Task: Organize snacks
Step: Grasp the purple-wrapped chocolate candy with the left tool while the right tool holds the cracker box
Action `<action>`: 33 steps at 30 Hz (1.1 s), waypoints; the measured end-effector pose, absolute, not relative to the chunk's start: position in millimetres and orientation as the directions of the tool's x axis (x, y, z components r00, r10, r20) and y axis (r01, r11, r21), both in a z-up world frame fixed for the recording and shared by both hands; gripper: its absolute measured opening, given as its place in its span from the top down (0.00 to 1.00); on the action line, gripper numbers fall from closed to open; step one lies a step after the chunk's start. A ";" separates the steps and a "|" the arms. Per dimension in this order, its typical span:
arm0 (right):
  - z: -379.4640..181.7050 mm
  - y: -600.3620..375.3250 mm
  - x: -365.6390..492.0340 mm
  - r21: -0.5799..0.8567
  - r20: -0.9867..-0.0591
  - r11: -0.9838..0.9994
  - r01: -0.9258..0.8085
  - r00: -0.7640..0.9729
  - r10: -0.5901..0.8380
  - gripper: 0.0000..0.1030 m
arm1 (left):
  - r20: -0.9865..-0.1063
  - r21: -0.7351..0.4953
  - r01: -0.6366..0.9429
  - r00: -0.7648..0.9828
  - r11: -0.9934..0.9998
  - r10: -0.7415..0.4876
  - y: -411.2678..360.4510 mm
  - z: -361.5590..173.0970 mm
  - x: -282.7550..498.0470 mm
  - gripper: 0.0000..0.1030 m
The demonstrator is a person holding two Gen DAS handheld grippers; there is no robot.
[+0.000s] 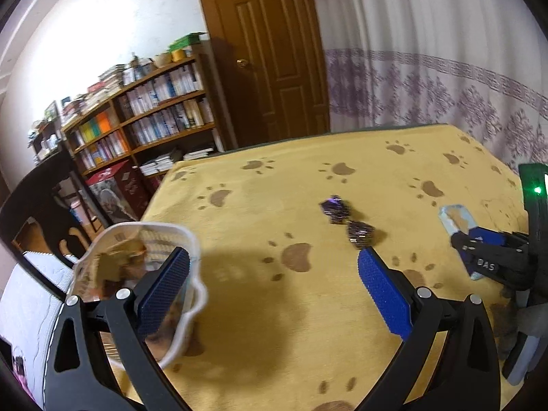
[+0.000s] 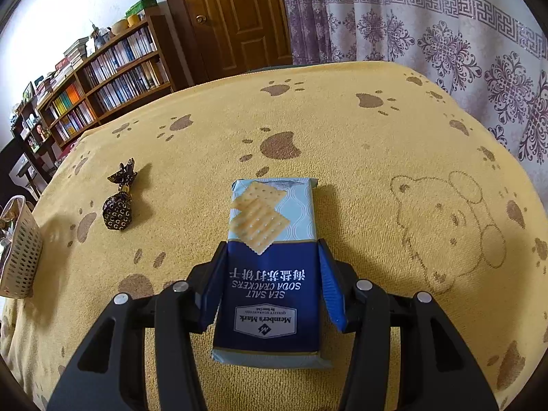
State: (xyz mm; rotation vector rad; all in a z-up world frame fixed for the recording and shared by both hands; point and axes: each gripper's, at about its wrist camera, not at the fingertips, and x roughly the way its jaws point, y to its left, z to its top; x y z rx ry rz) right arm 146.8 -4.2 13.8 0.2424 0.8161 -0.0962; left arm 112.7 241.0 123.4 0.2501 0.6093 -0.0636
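One packet of soda crackers (image 2: 272, 267) lies flat on the yellow paw-print cloth (image 2: 359, 130), and the right gripper (image 2: 270, 287) has its two blue pads along the long sides of the packet, at the dark blue half. The pads appear to touch the wrapper, so I judge it is closed on the packet, but the packet is not lifted.

I judge the packet to be light and rather stiff as a block, with a smooth film wrapper that may slip. The crackers inside break easily, so a moderate squeeze on the long sides, near the middle, seems best.

Two dark candies (image 2: 120, 198) in shiny twisted wrappers lie to the left, well apart from the packet. They look small, light and crinkly.

Only the right wrist view shows the packet's print and how the pads sit on it. The left wrist view shows the left gripper (image 1: 274, 287) with its jaws wide apart and nothing between them, and a white basket (image 1: 185, 239) near its left finger with some snacks already inside. It also shows the right gripper from the side.
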 end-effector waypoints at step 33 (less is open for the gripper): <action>14.0 -4.6 145.2 0.188 -0.728 0.966 0.177 0.686 0.016 0.49 | -0.744 -0.011 0.259 0.644 0.966 -0.180 181.4 39.0 219.2 0.54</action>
